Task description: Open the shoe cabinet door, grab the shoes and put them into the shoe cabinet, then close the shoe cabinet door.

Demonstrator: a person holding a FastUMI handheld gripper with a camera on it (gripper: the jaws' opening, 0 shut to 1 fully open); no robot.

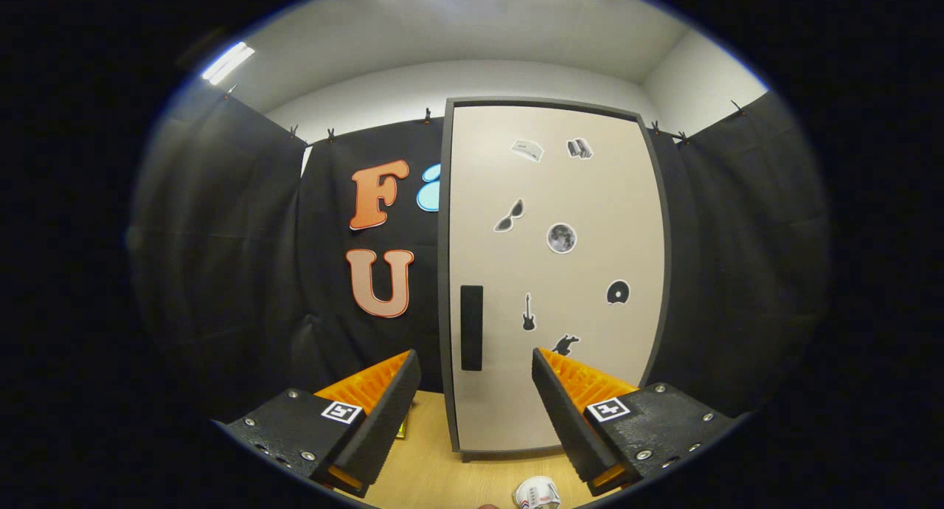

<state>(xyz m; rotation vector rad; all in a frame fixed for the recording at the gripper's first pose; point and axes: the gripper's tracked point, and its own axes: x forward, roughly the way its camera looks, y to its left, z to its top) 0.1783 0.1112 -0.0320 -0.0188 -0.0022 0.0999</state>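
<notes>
Gripper view: the shoe cabinet door stands closed just beyond the fingers, a flat, smooth pale panel in a dark frame, dotted with small stickers. It looks rigid and light enough to swing; the sensible hold is the dark vertical handle near its left edge, straight ahead between the fingertips. The gripper is spread wide, grasping nothing. Below the fingers, a white shoe lies on the wooden floor, probably soft and light, best pinched at its rim.
</notes>
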